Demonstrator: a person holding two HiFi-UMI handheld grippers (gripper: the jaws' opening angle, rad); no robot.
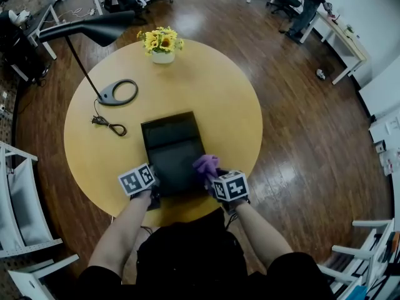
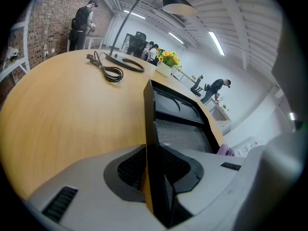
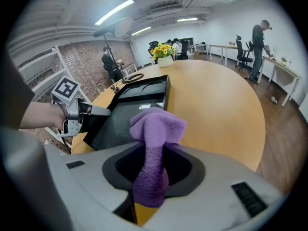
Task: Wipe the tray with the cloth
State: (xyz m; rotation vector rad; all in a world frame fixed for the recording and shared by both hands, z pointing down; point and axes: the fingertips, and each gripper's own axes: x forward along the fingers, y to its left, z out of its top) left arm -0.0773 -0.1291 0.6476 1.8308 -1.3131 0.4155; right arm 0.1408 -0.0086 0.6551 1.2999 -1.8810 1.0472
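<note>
Purple cloth (image 3: 155,138) pinched in the right gripper (image 3: 153,177), jaws partly closed and pressing on its bunched middle, a loose tuft sticking out past the tips. Held at the near right corner of the black tray (image 1: 172,144), by the right rim. Left gripper (image 2: 155,174) nearly closed, clamped on the thin upright wall at the tray's near left corner. Tray lying on the round wooden table (image 1: 231,99), close to the person's edge of it, long axis running away from the person, far short end pointing roughly toward the yellow flowers (image 1: 162,40) in their white pot. Left of the tray, well apart: coiled cable (image 1: 110,125), then the lamp's ring base (image 1: 119,92). Farther off, dark wood floor (image 1: 300,105) and a person (image 1: 309,5) standing by a white desk (image 1: 340,39).
</note>
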